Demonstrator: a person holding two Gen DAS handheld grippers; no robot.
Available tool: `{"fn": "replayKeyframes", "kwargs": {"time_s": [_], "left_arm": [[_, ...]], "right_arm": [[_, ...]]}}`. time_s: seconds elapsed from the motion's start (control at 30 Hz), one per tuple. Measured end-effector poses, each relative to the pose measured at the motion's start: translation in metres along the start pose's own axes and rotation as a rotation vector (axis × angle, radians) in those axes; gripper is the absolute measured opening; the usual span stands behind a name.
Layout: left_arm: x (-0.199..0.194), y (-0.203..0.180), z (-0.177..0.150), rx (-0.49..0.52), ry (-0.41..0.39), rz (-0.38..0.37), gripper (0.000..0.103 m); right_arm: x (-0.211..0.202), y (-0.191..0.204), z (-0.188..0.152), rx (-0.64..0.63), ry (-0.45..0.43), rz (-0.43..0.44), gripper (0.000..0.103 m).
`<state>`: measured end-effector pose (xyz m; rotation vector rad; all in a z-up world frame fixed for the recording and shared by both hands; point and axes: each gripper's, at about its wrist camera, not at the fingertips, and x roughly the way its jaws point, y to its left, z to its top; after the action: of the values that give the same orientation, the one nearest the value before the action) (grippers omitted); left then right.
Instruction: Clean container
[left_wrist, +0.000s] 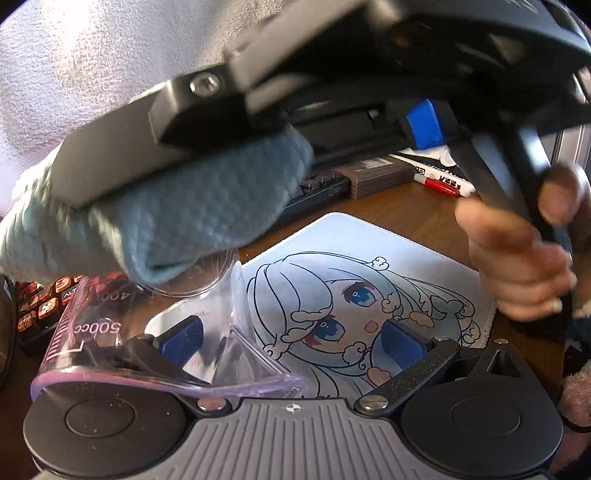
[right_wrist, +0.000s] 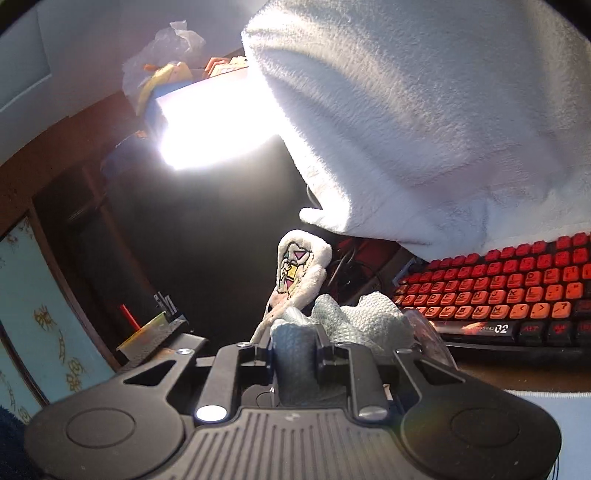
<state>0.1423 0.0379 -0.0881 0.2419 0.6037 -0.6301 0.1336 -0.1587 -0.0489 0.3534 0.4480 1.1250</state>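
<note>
Left wrist view shows your left gripper (left_wrist: 291, 339) with its blue pads spread wide; the clear measuring cup (left_wrist: 147, 332) lies on its side around the left pad only, rim toward the camera, over the printed mouse mat (left_wrist: 369, 266). Your right gripper (left_wrist: 280, 144) crowds in from above, pinched tight on the blue cloth (left_wrist: 207, 210), which touches the cup's far end. Your hand (left_wrist: 517, 258) fills the right edge. Right wrist view shows the red keyboard (right_wrist: 517, 291) close beyond the cloth.
</note>
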Motion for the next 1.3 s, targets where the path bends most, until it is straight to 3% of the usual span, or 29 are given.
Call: {"fn": "replayKeyframes", "kwargs": {"time_s": [0.13,0.2,0.37,0.43,0.53,0.73,0.93,1.07,1.3], "left_arm": [[0.000,0.000,0.000,-0.001,-0.001,0.005,0.103],[-0.001,0.002,0.000,-0.014,-0.005,0.019,0.098],[-0.008,0.008,-0.002,-0.060,-0.040,0.096,0.061],[-0.011,0.010,-0.003,-0.069,-0.052,0.123,0.037],[-0.014,0.014,-0.002,-0.064,-0.075,0.126,0.014],[-0.015,0.016,0.002,-0.008,-0.102,0.009,0.014],[-0.004,0.009,0.010,0.061,-0.101,-0.079,0.014],[-0.002,0.013,0.010,0.014,-0.078,-0.065,0.021],[0.000,0.017,0.007,-0.070,-0.062,-0.025,0.032]], "right_arm": [[0.001,-0.001,0.014,-0.041,0.016,-0.071,0.019],[0.001,-0.004,0.020,-0.056,0.012,-0.102,0.019],[0.002,-0.012,0.015,-0.029,-0.002,-0.064,0.019],[0.001,-0.012,0.015,-0.030,-0.005,-0.062,0.019],[0.001,-0.012,0.014,-0.033,-0.008,-0.060,0.019],[-0.007,-0.007,0.013,-0.056,-0.009,-0.086,0.020],[-0.027,0.001,0.010,-0.110,-0.042,-0.184,0.021],[-0.030,-0.001,0.002,-0.047,-0.058,-0.157,0.021],[-0.021,0.011,-0.006,-0.085,-0.055,-0.146,0.021]]}}
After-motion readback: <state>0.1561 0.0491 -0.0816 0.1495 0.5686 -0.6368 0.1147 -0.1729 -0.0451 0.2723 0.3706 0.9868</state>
